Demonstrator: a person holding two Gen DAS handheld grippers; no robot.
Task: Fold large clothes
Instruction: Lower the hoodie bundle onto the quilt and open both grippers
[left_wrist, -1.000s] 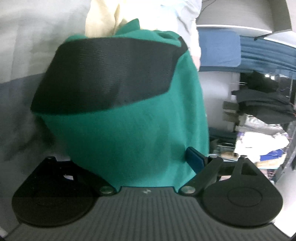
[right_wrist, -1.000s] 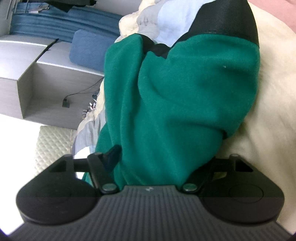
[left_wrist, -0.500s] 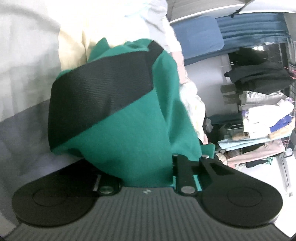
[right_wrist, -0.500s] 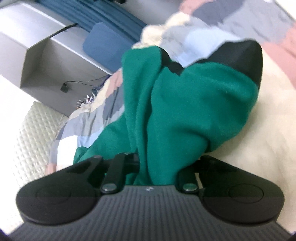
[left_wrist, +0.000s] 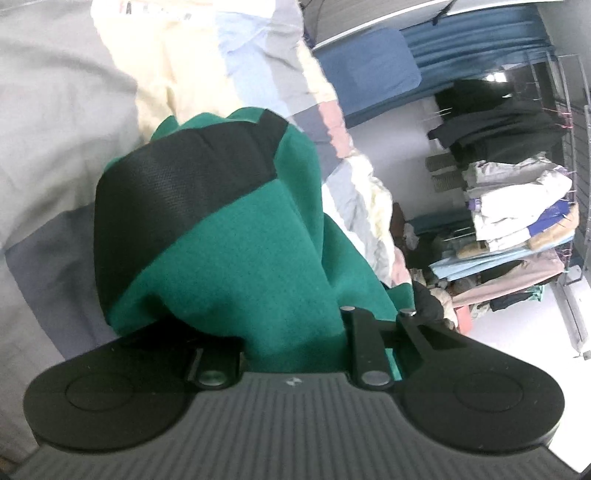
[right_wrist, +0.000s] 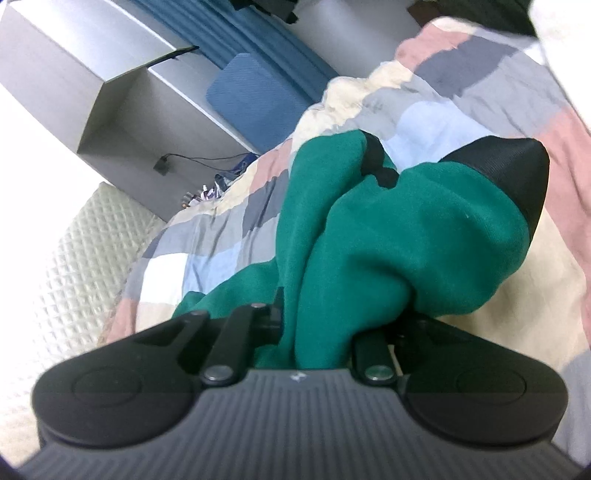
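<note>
Both wrist cams close, angled down along tongs; shared: green garment (left_wrist: 236, 258), patchwork bedding (right_wrist: 424, 118).

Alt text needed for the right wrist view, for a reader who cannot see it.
The right hand-held gripper is shut on a bunched green garment with black trim, lifted over a patchwork bedspread of pink, grey, blue and cream. A grey shelf unit stands beyond.

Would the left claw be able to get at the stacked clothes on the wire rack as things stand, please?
Probably not: the left claw is shut on the green garment, which fills its jaws, and the stacked clothes sit well away across the room.
</note>
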